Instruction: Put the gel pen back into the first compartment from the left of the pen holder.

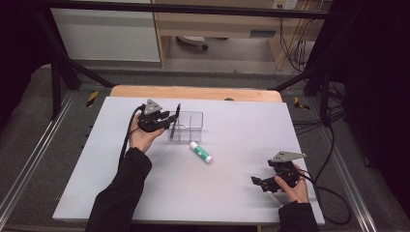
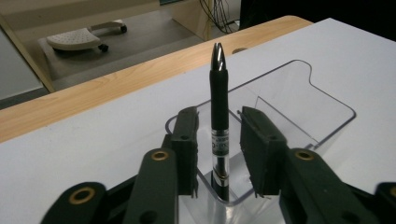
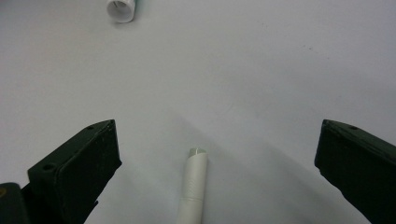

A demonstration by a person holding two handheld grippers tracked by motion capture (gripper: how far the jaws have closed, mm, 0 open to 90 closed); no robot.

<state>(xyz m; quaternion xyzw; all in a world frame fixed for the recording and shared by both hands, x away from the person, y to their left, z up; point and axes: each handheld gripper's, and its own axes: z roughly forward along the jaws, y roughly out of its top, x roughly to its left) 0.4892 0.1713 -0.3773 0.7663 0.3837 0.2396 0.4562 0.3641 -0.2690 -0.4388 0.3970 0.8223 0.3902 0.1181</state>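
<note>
A black pen (image 2: 219,93) stands upright in the near corner of a clear plastic organizer (image 2: 327,122). My left gripper (image 2: 218,117) has a jaw on each side of the pen, with a small gap at each pad, so it is open. In the high view the left gripper (image 1: 170,121) sits at the organizer's (image 1: 192,126) left end, where the pen (image 1: 177,114) rises. My right gripper (image 3: 218,128) is wide open low over the table, and a white pen (image 3: 195,186) lies between its jaws. In the high view the right gripper (image 1: 257,182) is near the front right.
A white glue stick with a green cap (image 1: 200,152) lies mid-table, and its round end (image 3: 121,9) is at the top of the right gripper view. The white mat (image 1: 232,193) covers a wooden table (image 1: 193,92). Cables (image 1: 333,193) trail at the right edge.
</note>
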